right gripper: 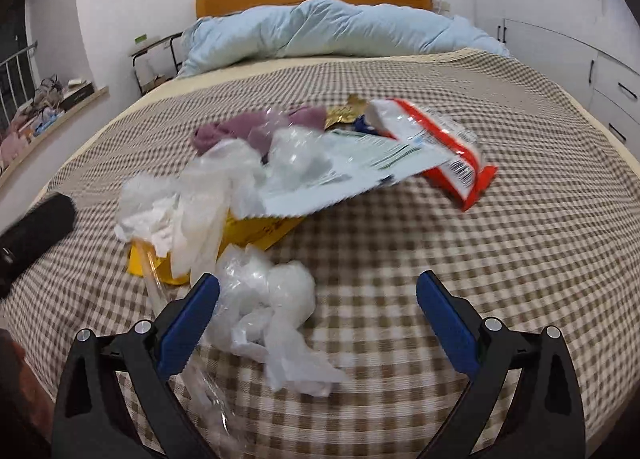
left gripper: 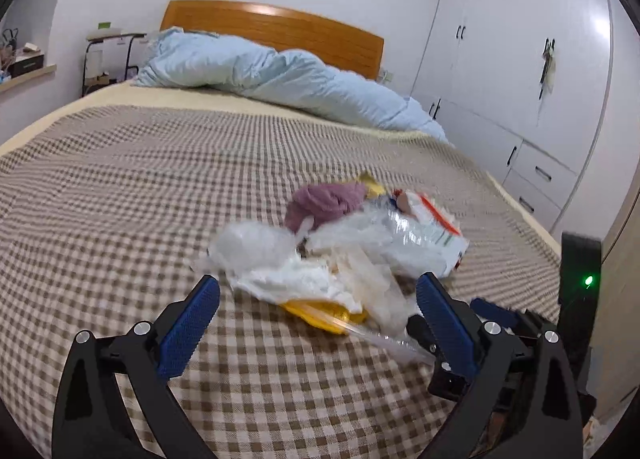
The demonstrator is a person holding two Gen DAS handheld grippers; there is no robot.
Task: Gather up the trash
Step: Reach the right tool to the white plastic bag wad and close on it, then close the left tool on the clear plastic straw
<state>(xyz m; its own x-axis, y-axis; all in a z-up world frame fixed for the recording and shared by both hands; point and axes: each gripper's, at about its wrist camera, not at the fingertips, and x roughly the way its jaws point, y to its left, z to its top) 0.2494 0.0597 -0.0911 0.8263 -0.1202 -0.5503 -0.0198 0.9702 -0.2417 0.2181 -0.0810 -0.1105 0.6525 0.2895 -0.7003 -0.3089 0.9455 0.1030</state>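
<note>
The left gripper (left gripper: 318, 291) points forward and downward, its two blue-padded fingers (left gripper: 188, 329) spread wide, nothing pressed between the pads. The right gripper (right gripper: 318, 291) also tilts downward with its fingers (right gripper: 448, 323) set wide apart, the pads clamping nothing. In the left wrist view the right gripper's black frame and a blue pad show just behind the left gripper's right finger. In the right wrist view a dark, blurred part of the left gripper sits at the left edge.
</note>
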